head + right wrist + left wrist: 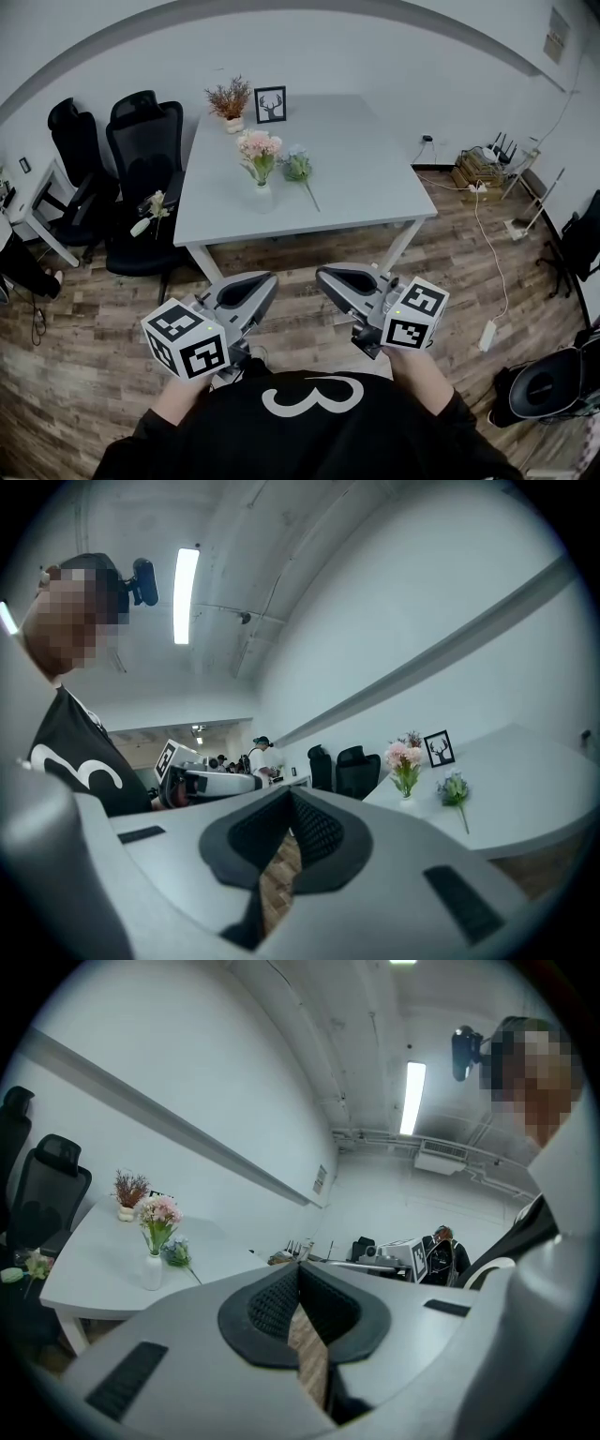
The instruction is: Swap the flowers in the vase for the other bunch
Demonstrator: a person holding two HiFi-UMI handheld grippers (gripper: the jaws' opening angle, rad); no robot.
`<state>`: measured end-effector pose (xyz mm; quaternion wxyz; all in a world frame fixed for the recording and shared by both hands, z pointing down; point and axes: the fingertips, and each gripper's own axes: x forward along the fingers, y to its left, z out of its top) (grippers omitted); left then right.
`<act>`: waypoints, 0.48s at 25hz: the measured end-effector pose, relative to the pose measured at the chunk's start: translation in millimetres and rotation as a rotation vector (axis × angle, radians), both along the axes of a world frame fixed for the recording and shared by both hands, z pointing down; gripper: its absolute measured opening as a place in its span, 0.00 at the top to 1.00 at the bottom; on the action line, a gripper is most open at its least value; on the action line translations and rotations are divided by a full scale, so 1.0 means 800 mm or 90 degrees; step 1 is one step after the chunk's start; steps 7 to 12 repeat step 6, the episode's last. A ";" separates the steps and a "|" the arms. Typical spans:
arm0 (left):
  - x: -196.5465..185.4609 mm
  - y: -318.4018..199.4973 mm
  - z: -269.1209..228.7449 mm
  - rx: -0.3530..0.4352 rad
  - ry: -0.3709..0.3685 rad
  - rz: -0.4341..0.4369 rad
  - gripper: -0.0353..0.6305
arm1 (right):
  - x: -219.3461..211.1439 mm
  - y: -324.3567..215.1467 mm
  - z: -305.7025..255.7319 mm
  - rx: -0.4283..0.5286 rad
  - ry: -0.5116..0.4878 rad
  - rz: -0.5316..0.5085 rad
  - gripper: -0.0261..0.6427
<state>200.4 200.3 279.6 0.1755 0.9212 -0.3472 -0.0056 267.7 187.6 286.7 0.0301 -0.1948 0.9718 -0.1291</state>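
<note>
Close against the person's black shirt [300,412], two tools are held out over the wood floor [94,375], their tips angled a little toward each other and up toward the table [375,197]. The left tool [269,277] has its jaws pressed together at the tips and nothing between them; only floor shows through the slot lower down in the left gripper view. The right tool [322,273] is closed the same way, its pads meeting with nothing pinched. Both are well apart from the table and touch nothing on it.

Beyond them, the pale table carries a small white vase [262,186], upright toward its left side and near the front edge. A bunch of pink flowers [260,146] with green stems stands in it. The other bunch [297,167], pale blue with green leaves, lies flat on the table just to the right of the vase, its stem running toward the front right. Whether its leaves touch the pink bunch cannot be told.

Farther back, at the table's far left corner, a framed deer picture [270,104] stands beside a pot of dried brown flowers [230,101]. Left of the table are two black office chairs [141,141], with a pale loose flower [155,208] at the nearer one.
</note>
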 end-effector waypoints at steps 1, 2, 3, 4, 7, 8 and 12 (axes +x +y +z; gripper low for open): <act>0.001 0.001 -0.001 0.001 0.000 0.000 0.93 | 0.001 0.001 -0.001 0.001 0.000 0.001 0.95; 0.002 0.002 -0.001 0.001 0.000 0.000 0.93 | 0.003 0.002 -0.002 0.003 0.001 0.002 0.95; 0.004 0.003 -0.002 0.002 0.000 0.001 0.93 | 0.005 0.004 -0.002 0.004 0.001 0.003 0.95; 0.005 0.005 -0.002 0.003 0.001 0.001 0.93 | 0.007 0.006 -0.002 0.005 0.002 0.004 0.95; 0.010 0.008 -0.003 0.006 0.001 0.002 0.93 | 0.012 0.010 -0.002 0.008 0.002 0.006 0.95; 0.010 0.008 -0.003 0.006 0.001 0.002 0.93 | 0.012 0.010 -0.002 0.008 0.002 0.006 0.95; 0.010 0.008 -0.003 0.006 0.001 0.002 0.93 | 0.012 0.010 -0.002 0.008 0.002 0.006 0.95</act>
